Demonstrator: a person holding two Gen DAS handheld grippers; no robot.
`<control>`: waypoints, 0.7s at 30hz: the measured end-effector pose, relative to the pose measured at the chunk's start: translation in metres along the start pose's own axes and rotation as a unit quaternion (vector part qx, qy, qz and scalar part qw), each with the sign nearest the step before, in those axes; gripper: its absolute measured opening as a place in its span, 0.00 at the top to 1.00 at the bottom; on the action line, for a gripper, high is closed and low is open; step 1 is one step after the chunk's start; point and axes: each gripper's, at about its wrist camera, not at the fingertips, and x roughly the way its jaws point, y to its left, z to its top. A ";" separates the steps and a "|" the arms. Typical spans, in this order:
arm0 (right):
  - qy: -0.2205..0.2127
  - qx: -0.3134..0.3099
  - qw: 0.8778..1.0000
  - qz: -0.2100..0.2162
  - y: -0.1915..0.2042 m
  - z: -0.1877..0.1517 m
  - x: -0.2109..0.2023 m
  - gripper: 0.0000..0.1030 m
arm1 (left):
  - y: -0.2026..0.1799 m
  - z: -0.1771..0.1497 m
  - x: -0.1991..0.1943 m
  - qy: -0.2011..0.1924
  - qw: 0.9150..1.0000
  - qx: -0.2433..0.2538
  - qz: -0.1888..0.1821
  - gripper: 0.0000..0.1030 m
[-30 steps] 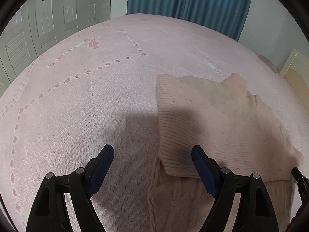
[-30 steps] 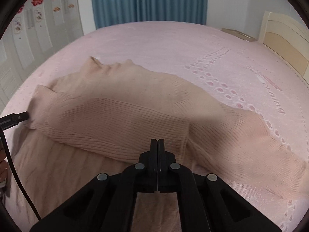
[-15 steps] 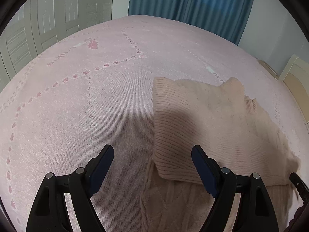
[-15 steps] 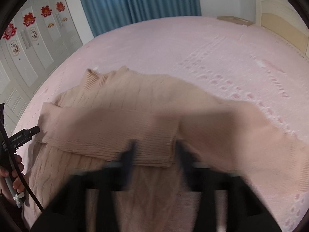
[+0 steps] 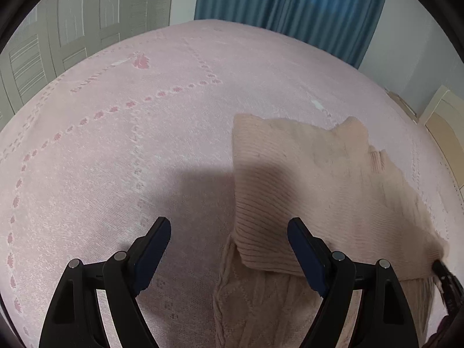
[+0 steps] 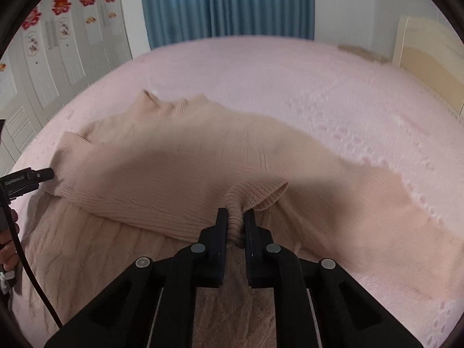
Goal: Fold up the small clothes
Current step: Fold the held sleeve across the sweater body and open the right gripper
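A peach knit sweater (image 6: 162,168) lies on the pink bed, one ribbed sleeve folded across its body. My right gripper (image 6: 235,220) is shut on the ribbed cuff (image 6: 255,194) of that sleeve and holds it bunched above the body. The other sleeve (image 6: 377,203) stretches out to the right. In the left wrist view the sweater (image 5: 319,179) lies ahead and to the right. My left gripper (image 5: 229,229) is open and empty just above the sweater's left edge, its right finger over the folded sleeve.
The pink bedspread (image 5: 116,145) spreads wide to the left and beyond. White wardrobe doors (image 6: 43,58) stand at the left, a blue curtain (image 6: 226,3) behind, a wooden headboard (image 6: 429,58) at the right. The left gripper's tip and cable (image 6: 26,179) show at the left edge.
My right gripper opened, then shut on the sleeve cuff and lifted it. The left gripper stayed open and shifted only a little over the sweater's edge.
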 end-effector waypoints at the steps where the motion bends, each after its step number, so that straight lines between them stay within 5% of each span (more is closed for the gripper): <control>1: -0.007 0.007 1.000 0.005 -0.004 0.002 -0.005 0.90 | 0.001 0.000 -0.001 -0.005 1.000 -0.001 0.002 0.21; 5: -0.004 0.029 1.000 -0.001 -0.018 0.002 -0.013 0.90 | 0.007 0.002 0.000 -0.008 1.000 -0.006 0.021 0.21; 9: 0.069 0.017 0.997 -0.025 -0.011 -0.009 0.018 0.88 | 0.007 0.000 0.013 0.014 0.999 -0.003 0.033 0.20; 14: 0.060 -0.005 0.997 -0.041 -0.010 -0.005 0.006 0.60 | -0.003 -0.003 0.011 0.001 0.998 0.031 0.062 0.19; 19: 0.043 0.045 0.997 -0.055 -0.051 0.002 -0.038 0.59 | -0.007 -0.004 0.007 -0.005 0.997 0.044 0.063 0.20; 21: 0.033 0.071 0.995 -0.067 -0.077 0.002 -0.060 0.49 | -0.010 -0.006 0.005 -0.008 0.997 0.051 0.062 0.20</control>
